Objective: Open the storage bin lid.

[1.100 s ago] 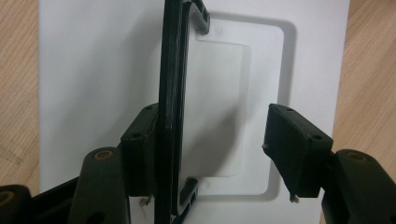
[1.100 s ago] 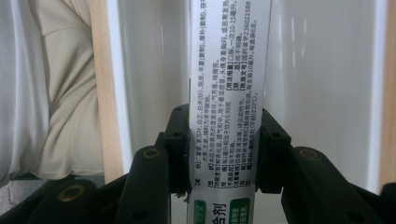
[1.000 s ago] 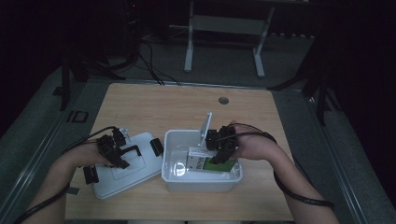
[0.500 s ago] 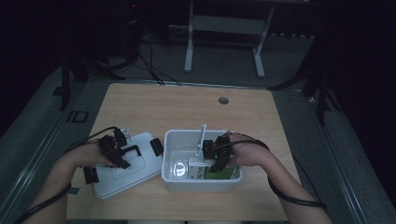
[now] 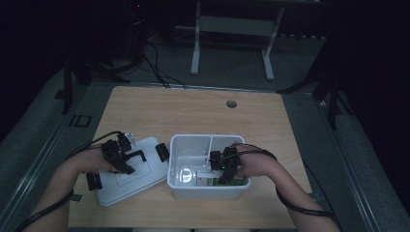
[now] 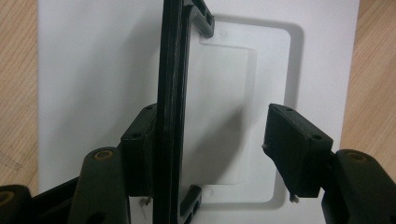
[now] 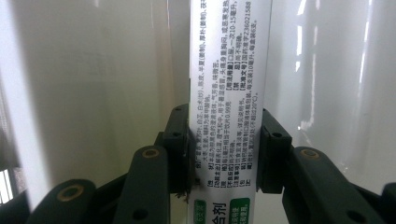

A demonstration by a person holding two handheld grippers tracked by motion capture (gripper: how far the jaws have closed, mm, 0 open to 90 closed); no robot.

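Note:
A white bin point(image 5: 205, 137) with a divider stands in the middle of the table. My right gripper point(image 5: 220, 166) is down inside its front part, shut on a white box point(image 5: 207, 180) with green labels. In the right gripper view the jaws point(image 7: 225, 149) clamp both sides of the printed box point(image 7: 229, 70), with the bin wall point(image 7: 93, 93) behind. The bin's white lid point(image 5: 145, 180) lies flat to the left. My left gripper point(image 5: 123, 162) is over it, open; the lid's black handle point(image 6: 173, 93) rests against one jaw of my left gripper point(image 6: 212, 140), the other jaw standing apart.
The wooden table point(image 5: 193, 111) has a round cable hole point(image 5: 231, 104) at the back. Black latches point(image 5: 162, 151) sit at the lid's ends. A table frame and cables stand on the dark floor beyond the far edge.
My right gripper has lowered the box from upright above the bin down into the front compartment. The left gripper and lid have stayed put.

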